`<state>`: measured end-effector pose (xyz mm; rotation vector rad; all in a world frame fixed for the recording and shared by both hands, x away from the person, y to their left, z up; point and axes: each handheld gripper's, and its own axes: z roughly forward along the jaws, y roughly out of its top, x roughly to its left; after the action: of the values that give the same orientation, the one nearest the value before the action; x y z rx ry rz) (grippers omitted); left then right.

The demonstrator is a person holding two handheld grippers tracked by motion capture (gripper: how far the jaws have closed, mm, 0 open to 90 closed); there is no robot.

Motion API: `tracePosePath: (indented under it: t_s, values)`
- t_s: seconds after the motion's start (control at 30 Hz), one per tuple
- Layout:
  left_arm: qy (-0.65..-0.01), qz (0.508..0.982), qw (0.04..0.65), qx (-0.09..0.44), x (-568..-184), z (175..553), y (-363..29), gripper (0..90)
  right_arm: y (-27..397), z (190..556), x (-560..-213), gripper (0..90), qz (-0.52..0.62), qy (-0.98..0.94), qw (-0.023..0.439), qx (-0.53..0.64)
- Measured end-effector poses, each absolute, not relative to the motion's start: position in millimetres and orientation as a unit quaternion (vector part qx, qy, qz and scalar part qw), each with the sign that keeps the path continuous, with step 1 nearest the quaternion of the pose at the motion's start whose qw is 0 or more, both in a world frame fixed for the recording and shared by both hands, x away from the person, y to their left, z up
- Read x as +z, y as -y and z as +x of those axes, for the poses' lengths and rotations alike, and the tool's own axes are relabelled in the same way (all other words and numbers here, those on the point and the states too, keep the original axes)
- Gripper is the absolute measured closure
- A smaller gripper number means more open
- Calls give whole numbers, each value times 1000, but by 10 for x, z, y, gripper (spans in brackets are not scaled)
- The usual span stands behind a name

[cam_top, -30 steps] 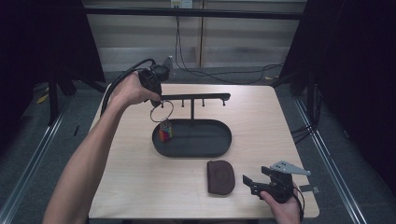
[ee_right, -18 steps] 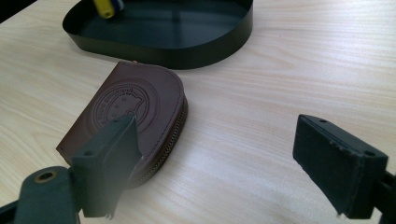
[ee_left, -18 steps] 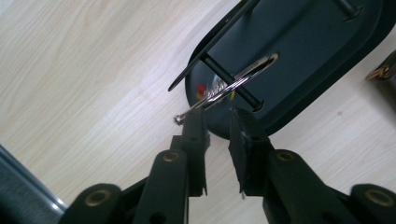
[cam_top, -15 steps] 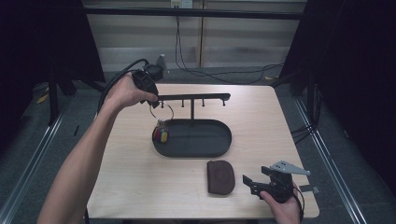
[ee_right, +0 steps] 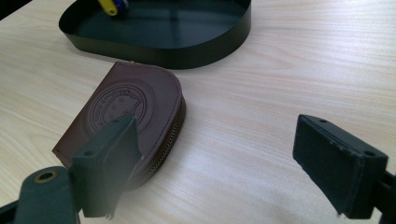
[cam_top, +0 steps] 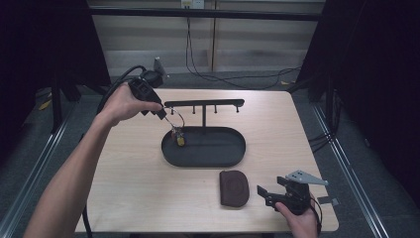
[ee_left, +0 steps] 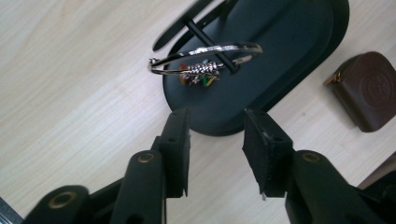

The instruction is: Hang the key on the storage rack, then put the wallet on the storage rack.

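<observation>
One bangle (ee_left: 205,58), silver with a small beaded charm, hangs on a peg of the black rack (cam_top: 204,104), above the left end of the oval tray (cam_top: 237,148) that forms the rack's base. In the left gripper view the bangle lies just beyond the pads, apart from them. The left tool (cam_top: 161,113) has just been opening; its jaws stand partly apart with nothing between them, so the bangle appears released onto the peg.

Risk: the ring seems to sit near the peg's tip and may be swinging. A tool drawn back at an angle could catch the rim and lift it off, dropping it into the tray beside the coloured trinket (cam_top: 181,141) lying there. The trailing cable could likewise snag the rack's bar.

Pose: the left forearm reaches diagonally across the surface (cam_top: 124,188), hand at the rack's left end, tool angled down toward the peg. The right hand (cam_top: 299,223) rests at the near right corner, its tool (cam_top: 264,193) level, jaws wide and empty, aimed at the brown pouch (cam_top: 234,187) just beside it.
</observation>
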<state>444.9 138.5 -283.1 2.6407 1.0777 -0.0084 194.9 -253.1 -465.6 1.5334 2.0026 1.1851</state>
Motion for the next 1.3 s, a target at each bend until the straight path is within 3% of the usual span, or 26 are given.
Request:
tracePosePath:
  t_s: [0.37,1.3]
  values:
    - [-359,918,169,5,-2864,4213,-1405,440,2513,1970,-4669,144,544,-707,174,417]
    - [-366,892,264,-9,-3212,3901,-1707,326,2547,1974,-4664,144,548,-703,178,416]
